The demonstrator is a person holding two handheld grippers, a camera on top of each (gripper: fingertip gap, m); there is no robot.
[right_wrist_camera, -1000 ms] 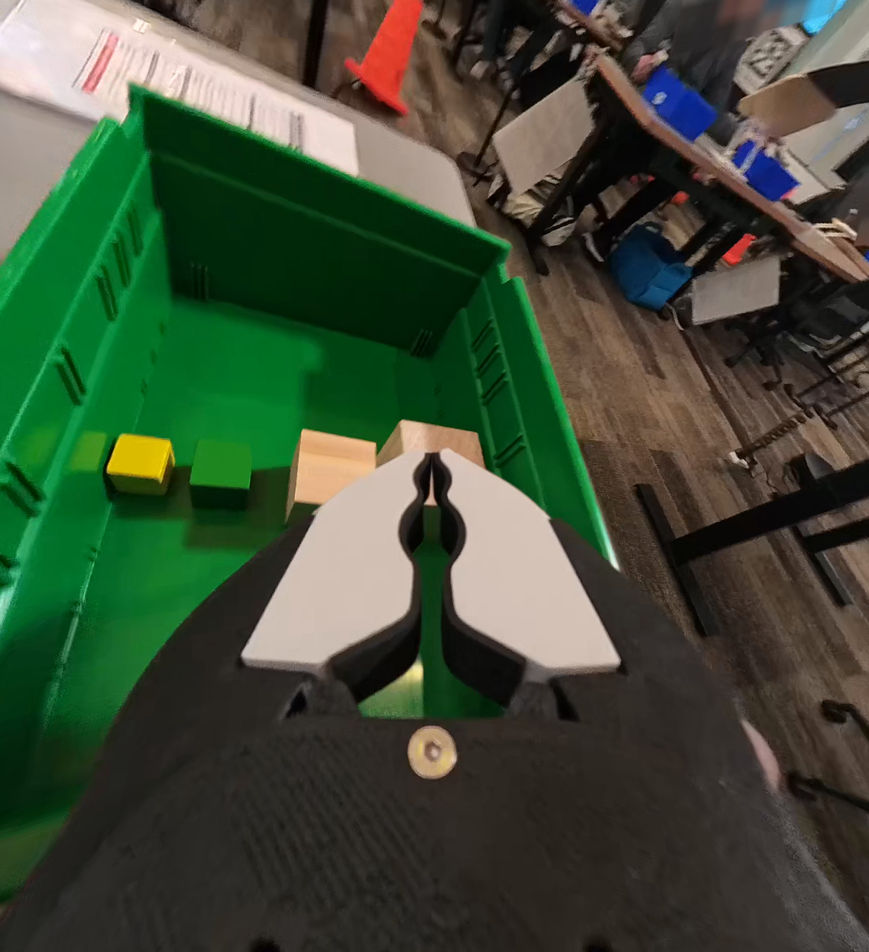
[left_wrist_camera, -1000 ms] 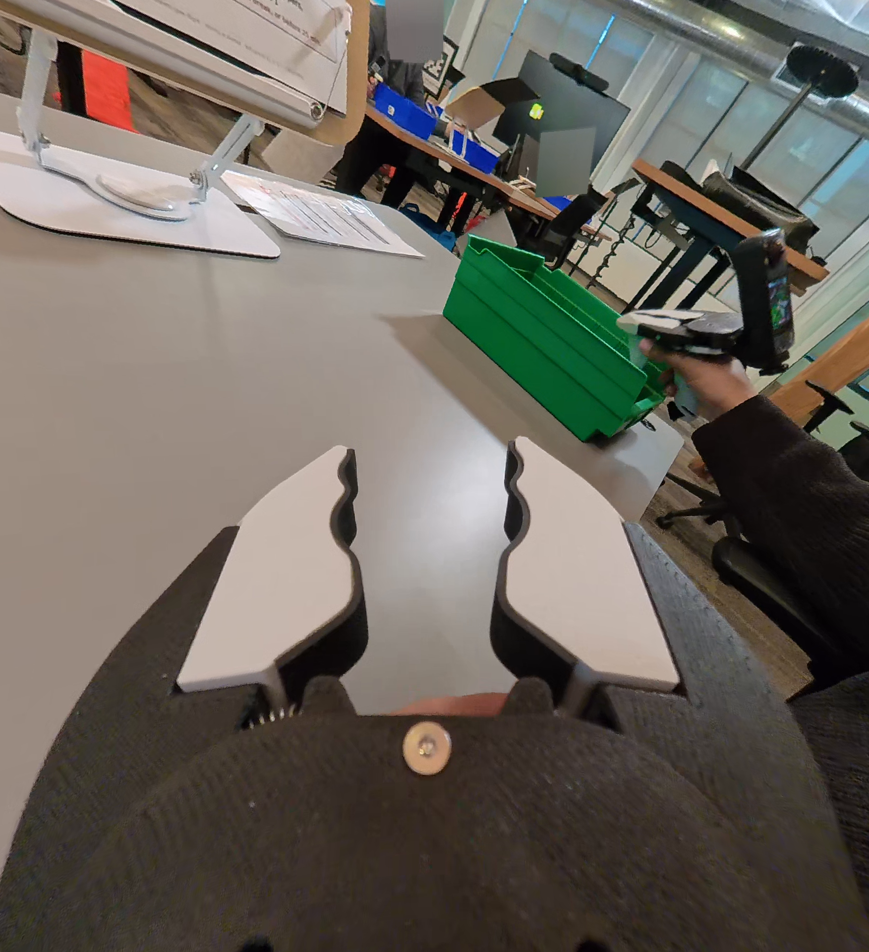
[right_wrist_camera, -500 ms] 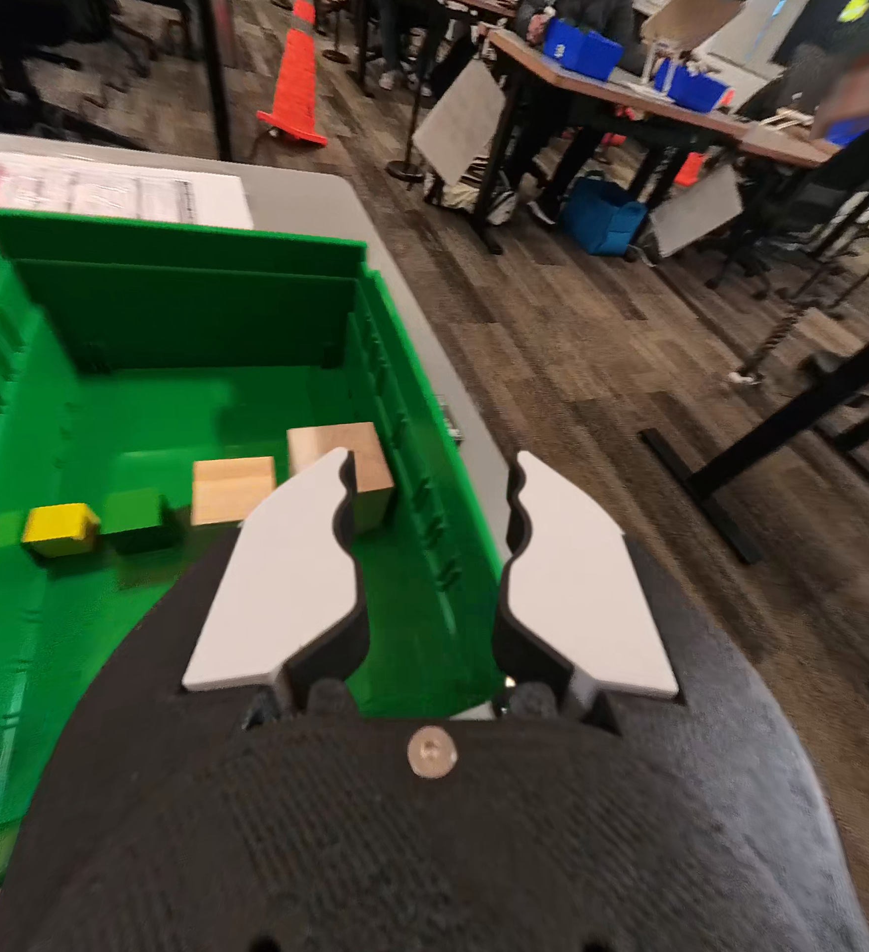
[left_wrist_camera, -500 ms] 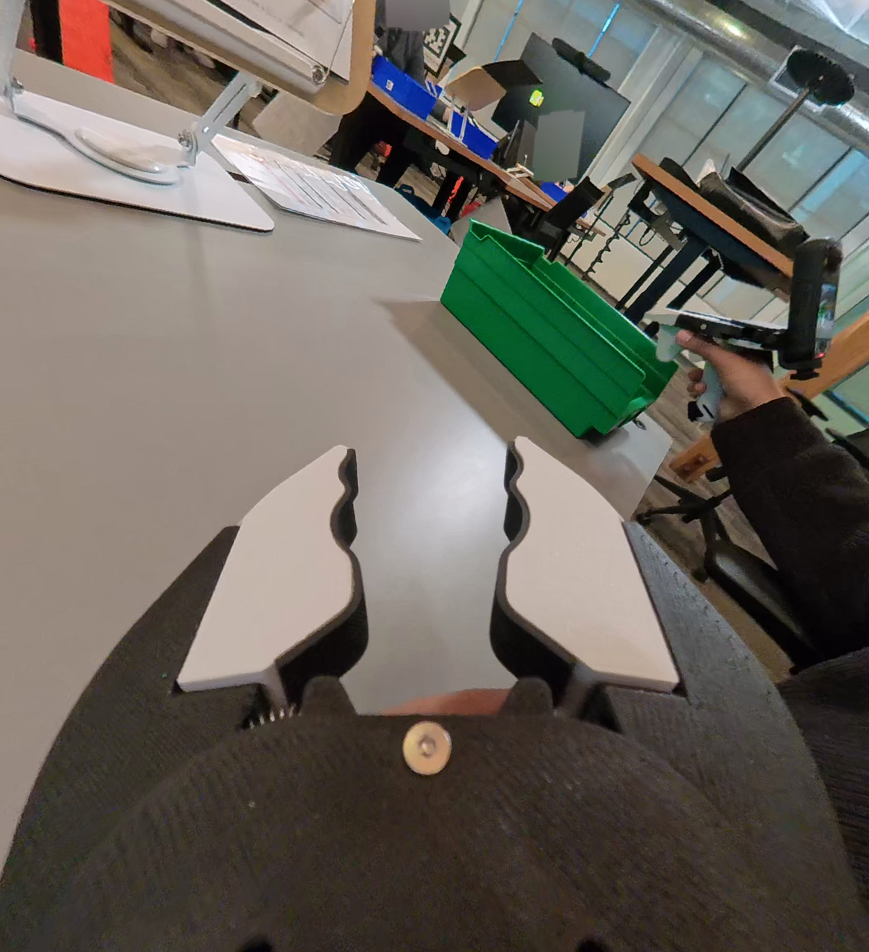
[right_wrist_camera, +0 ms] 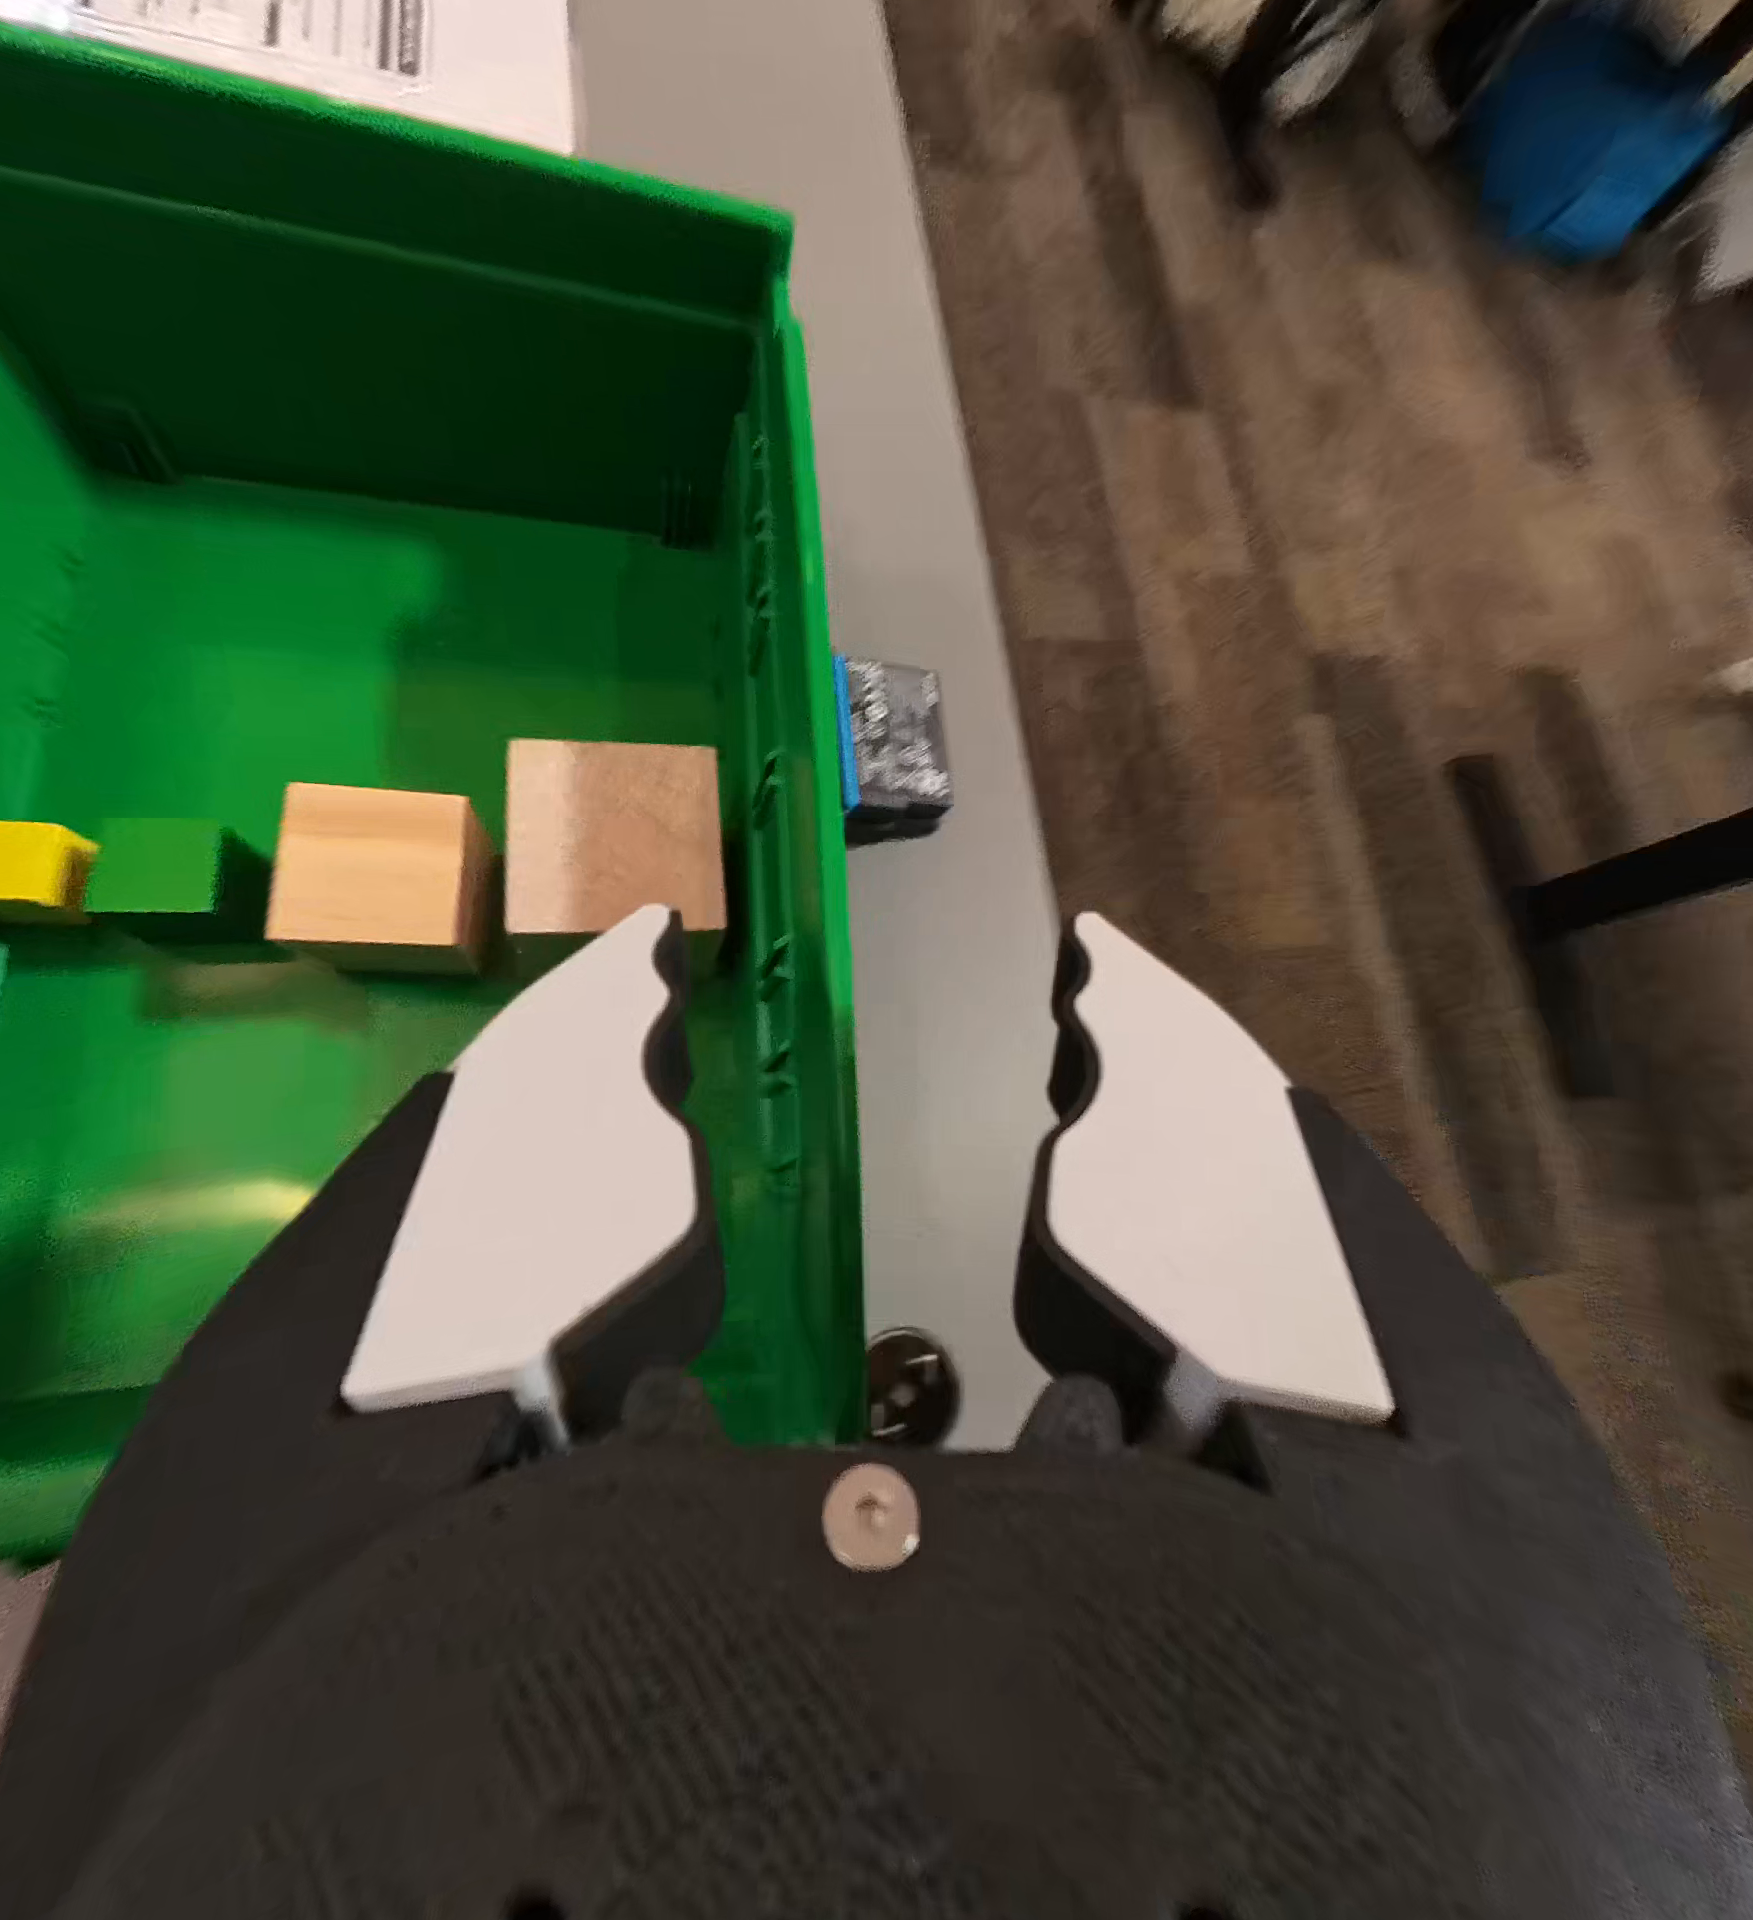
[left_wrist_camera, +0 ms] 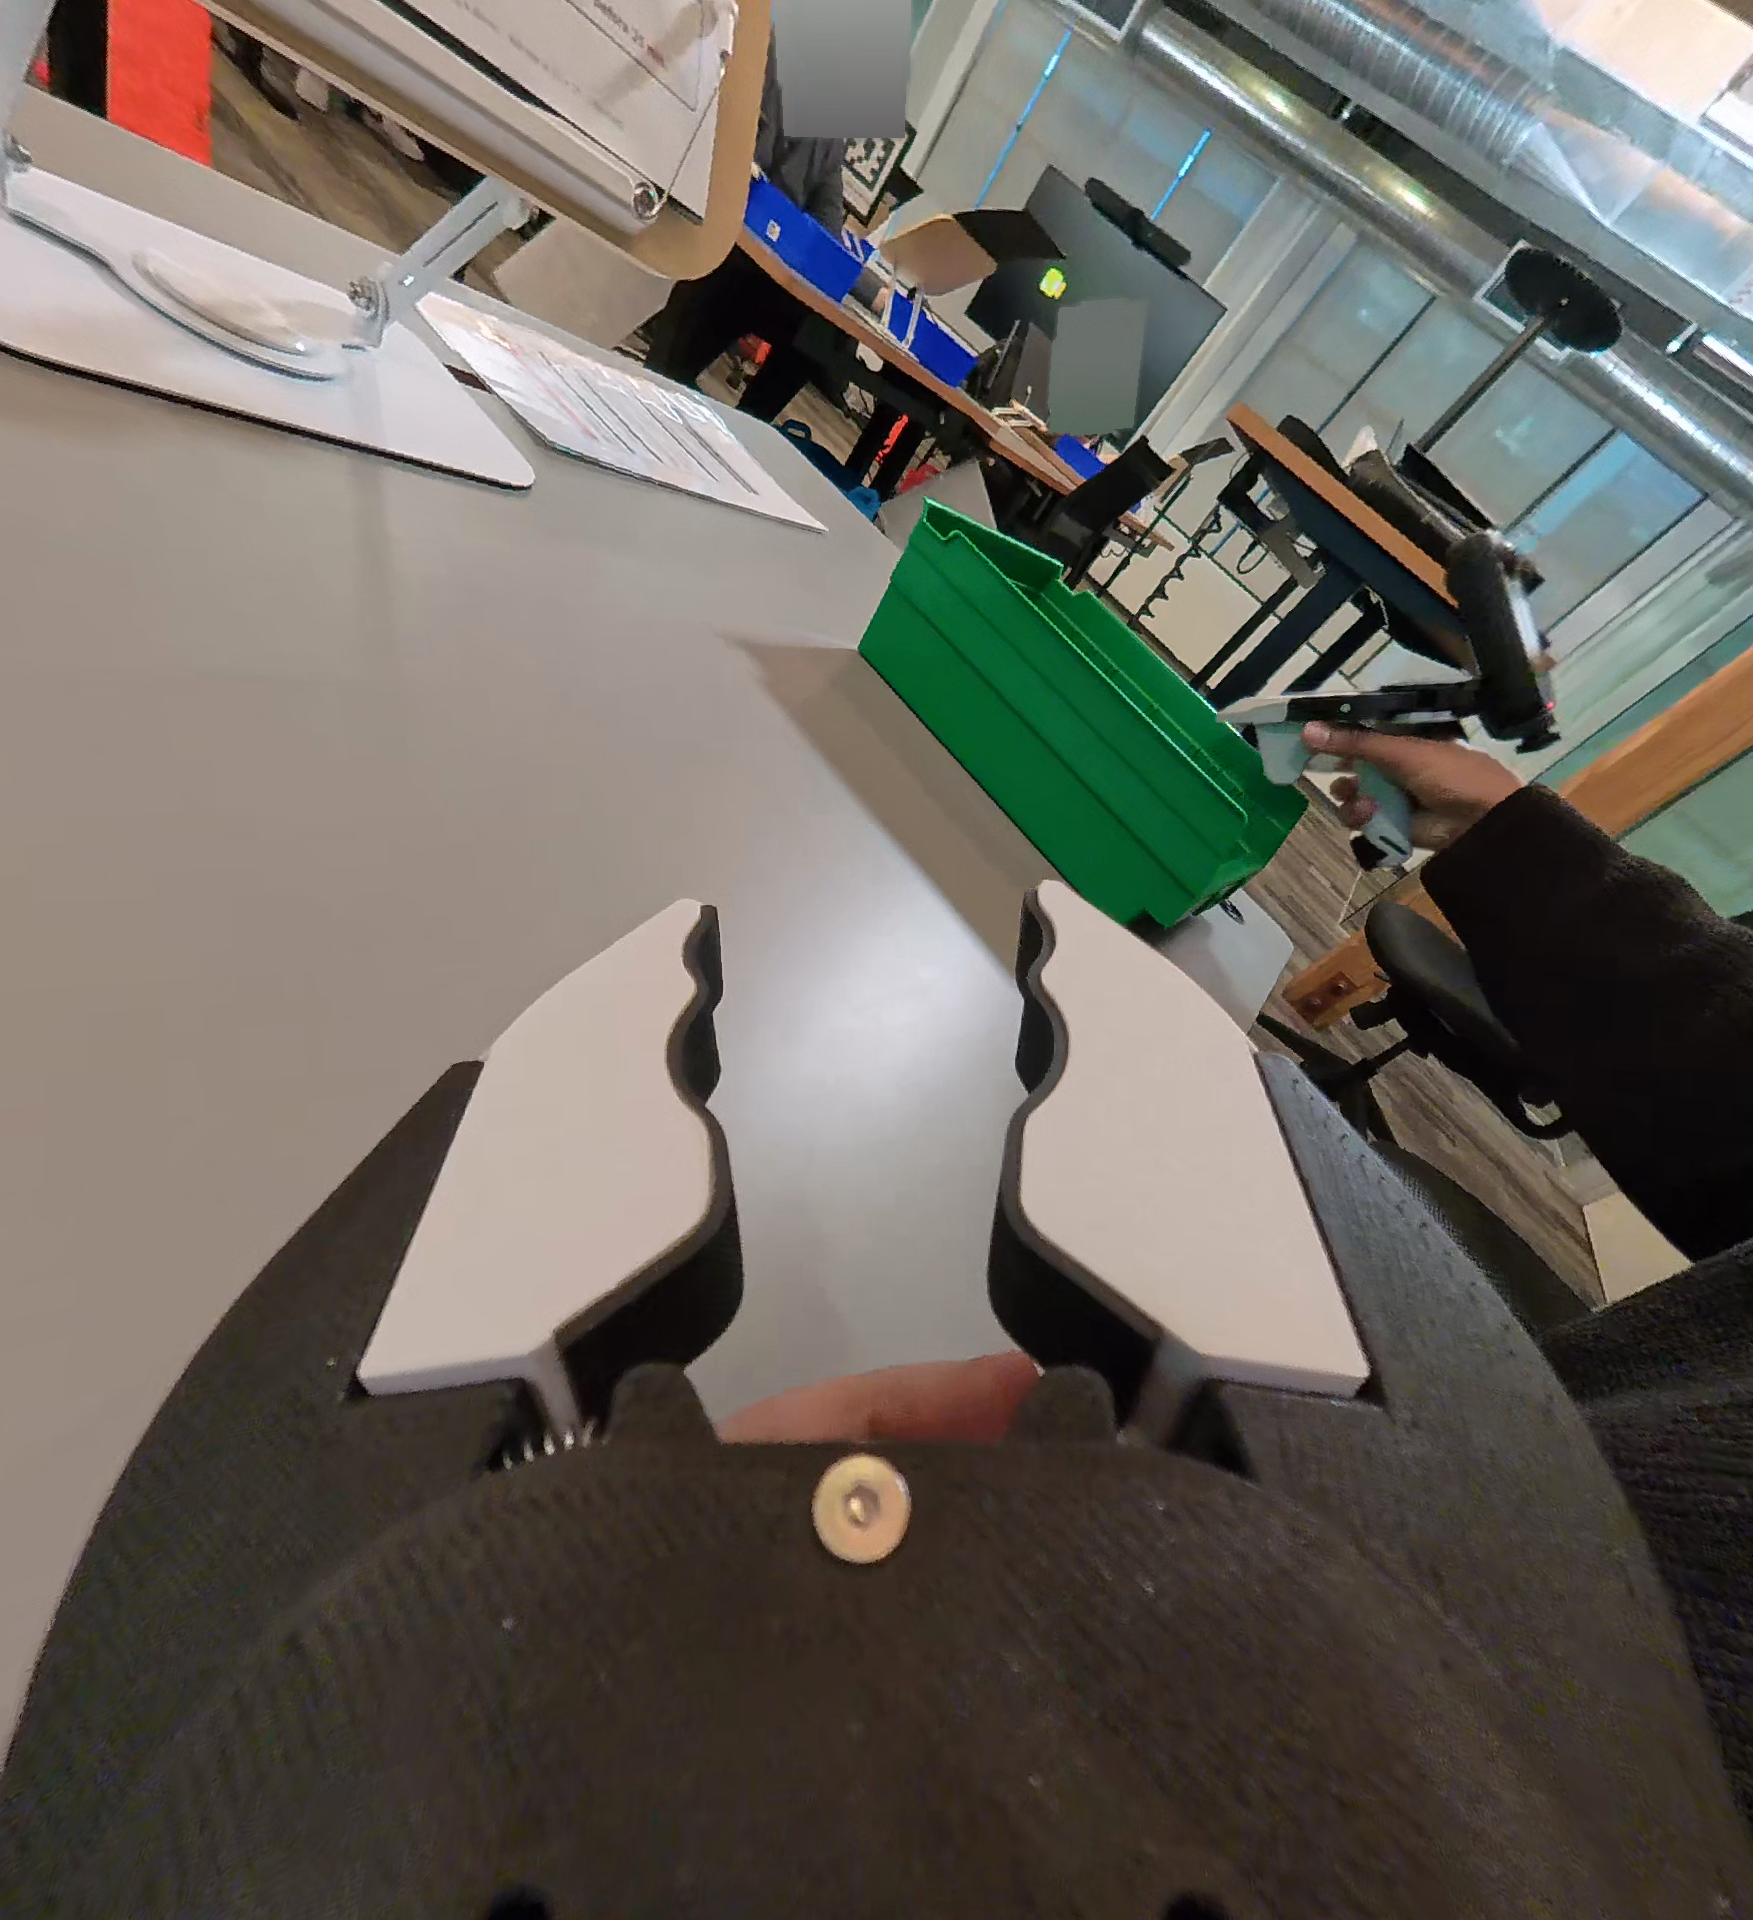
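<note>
A green bin (right_wrist_camera: 332,416) stands at the right end of the grey table (left_wrist_camera: 332,779). Inside it lie a row of blocks: a yellow cube (right_wrist_camera: 10,871), a green cube (right_wrist_camera: 160,878), a light wooden cube (right_wrist_camera: 373,888) and a larger wooden block (right_wrist_camera: 612,836). My right gripper (right_wrist_camera: 872,925) is open and empty, above the bin's right wall and the table edge. It also shows in the left wrist view (left_wrist_camera: 1267,712), held by a hand beside the bin (left_wrist_camera: 1048,727). My left gripper (left_wrist_camera: 867,914) is open and empty, low over the bare table.
A white tablet stand (left_wrist_camera: 228,343) and a printed sheet (left_wrist_camera: 633,416) lie at the table's far side. A small dark object with a blue edge (right_wrist_camera: 893,753) and a round metal piece (right_wrist_camera: 908,1387) sit beside the bin. Desks, chairs and wooden floor (right_wrist_camera: 1371,623) lie beyond.
My right gripper went from shut to open and moved right and back, from over the wooden block to the bin's right wall. The left gripper stayed open, shifting only slightly.
</note>
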